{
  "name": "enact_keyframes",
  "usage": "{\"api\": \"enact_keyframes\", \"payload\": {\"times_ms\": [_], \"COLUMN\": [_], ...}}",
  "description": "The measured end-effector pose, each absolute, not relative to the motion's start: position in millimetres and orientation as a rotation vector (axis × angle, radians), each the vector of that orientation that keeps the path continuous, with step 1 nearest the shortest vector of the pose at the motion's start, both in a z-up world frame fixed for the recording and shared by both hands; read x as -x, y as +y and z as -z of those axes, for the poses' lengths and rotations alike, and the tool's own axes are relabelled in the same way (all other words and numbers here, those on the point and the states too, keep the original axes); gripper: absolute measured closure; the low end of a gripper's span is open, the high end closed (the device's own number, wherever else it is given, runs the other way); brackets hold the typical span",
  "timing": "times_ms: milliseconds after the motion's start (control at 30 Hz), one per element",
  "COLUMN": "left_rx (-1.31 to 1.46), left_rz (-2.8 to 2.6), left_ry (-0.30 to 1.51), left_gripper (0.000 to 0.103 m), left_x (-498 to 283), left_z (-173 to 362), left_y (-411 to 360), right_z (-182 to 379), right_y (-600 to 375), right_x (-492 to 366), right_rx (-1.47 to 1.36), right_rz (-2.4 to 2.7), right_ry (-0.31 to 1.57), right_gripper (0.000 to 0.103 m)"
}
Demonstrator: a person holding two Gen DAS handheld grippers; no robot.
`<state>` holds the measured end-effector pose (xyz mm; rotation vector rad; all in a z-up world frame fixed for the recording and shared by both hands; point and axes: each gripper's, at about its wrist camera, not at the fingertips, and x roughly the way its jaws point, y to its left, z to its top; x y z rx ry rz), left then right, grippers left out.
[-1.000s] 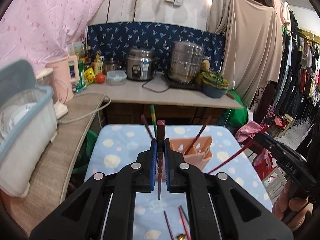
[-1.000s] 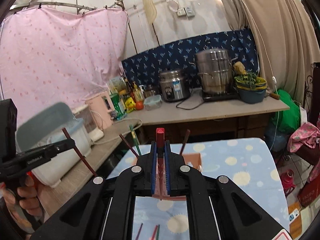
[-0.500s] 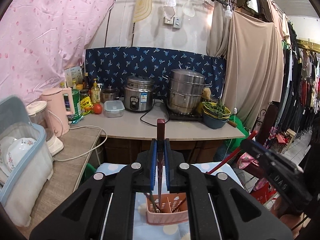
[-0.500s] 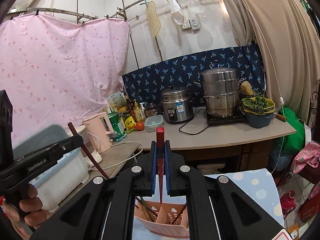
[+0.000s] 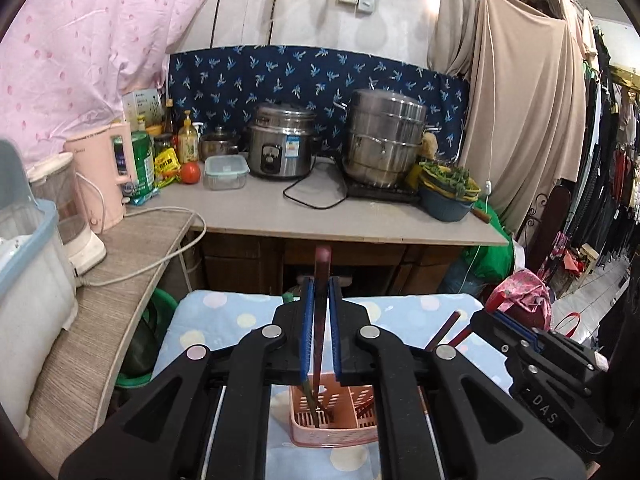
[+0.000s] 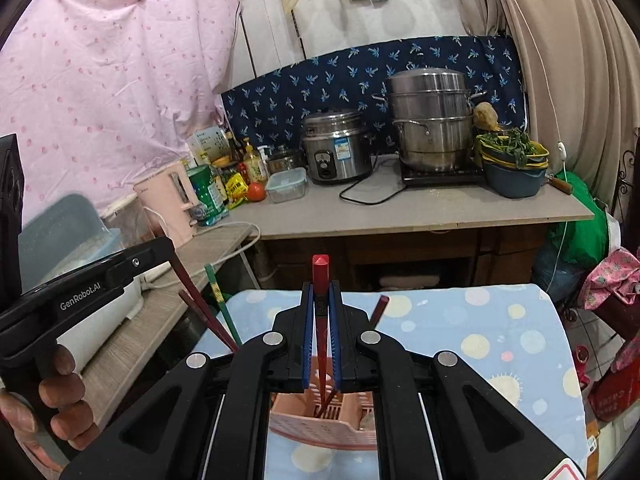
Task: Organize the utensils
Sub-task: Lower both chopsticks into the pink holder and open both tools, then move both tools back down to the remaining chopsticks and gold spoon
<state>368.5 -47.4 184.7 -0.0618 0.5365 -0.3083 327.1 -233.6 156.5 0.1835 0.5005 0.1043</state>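
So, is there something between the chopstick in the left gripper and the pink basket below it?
Nothing visible blocks it. The left gripper holds the dark red chopstick upright, with its tip already down inside the pink utensil basket, beside a green chopstick standing there.

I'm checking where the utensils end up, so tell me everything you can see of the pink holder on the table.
The pink holder is a small plastic basket with slotted walls and inner dividers. It stands upright on the dotted blue tablecloth, partly hidden behind the gripper fingers in both views. Several chopsticks already lean inside it, and the dark red chopstick held by the left gripper points down into one compartment.
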Motion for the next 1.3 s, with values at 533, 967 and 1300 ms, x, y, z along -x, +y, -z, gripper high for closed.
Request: {"api": "enact_keyframes", "payload": {"times_ms": [533, 967, 1300], "left_rx": [0.037, -0.001, -0.059], "left_rz": [0.204, 0.172, 0.18], "left_ry": [0.596, 0.801, 0.879], "left_gripper": [0.042, 0.042, 0.042], "left_x": [-284.7, -171.2, -113.3], "left_z": [-160.2, -45.7, 16.4], "left_y": [-8.6, 22.8, 7.5], "right_z": [-150.5, -36.2, 28.9], "right_y": [-254.7, -223.1, -189.4], "right_x": [-218.6, -87.7, -39.4], "right_rx": [-0.249, -0.237, -0.188], "right_rz": [-0.119, -0.095, -0.084], "right_ry": [0.514, 0.749, 0.848], "right_gripper": [0.066, 0.066, 0.066]}}
